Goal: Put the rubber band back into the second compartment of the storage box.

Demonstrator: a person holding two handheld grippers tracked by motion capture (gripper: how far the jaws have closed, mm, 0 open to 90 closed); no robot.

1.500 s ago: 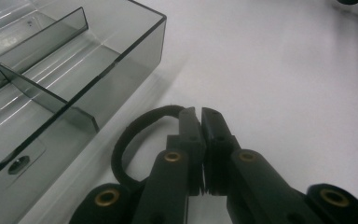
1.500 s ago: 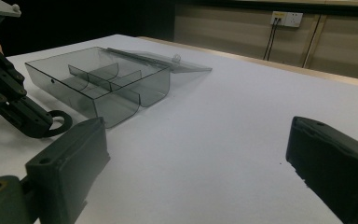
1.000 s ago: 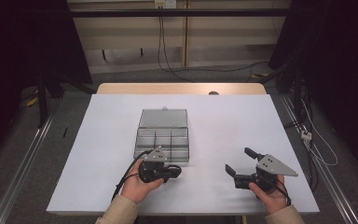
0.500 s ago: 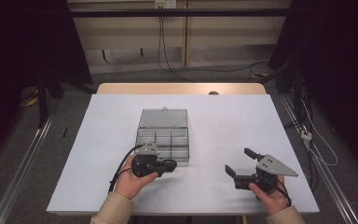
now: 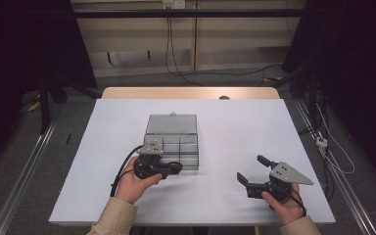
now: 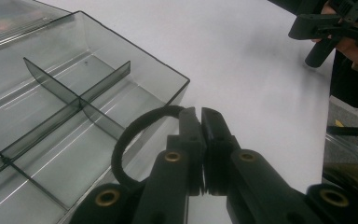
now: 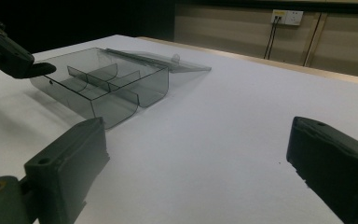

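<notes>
Our left gripper [image 6: 200, 116] pinches a black hair tie [image 6: 135, 135] between closed jaws, the loop hanging to the side of the jaws above the near corner of the clear divided box [image 5: 174, 142]. The box sits open just ahead of that gripper on the white table [image 5: 235, 122]. Our right gripper [image 5: 252, 169] rests well apart from it, jaws wide with only bare tabletop between them.
</notes>
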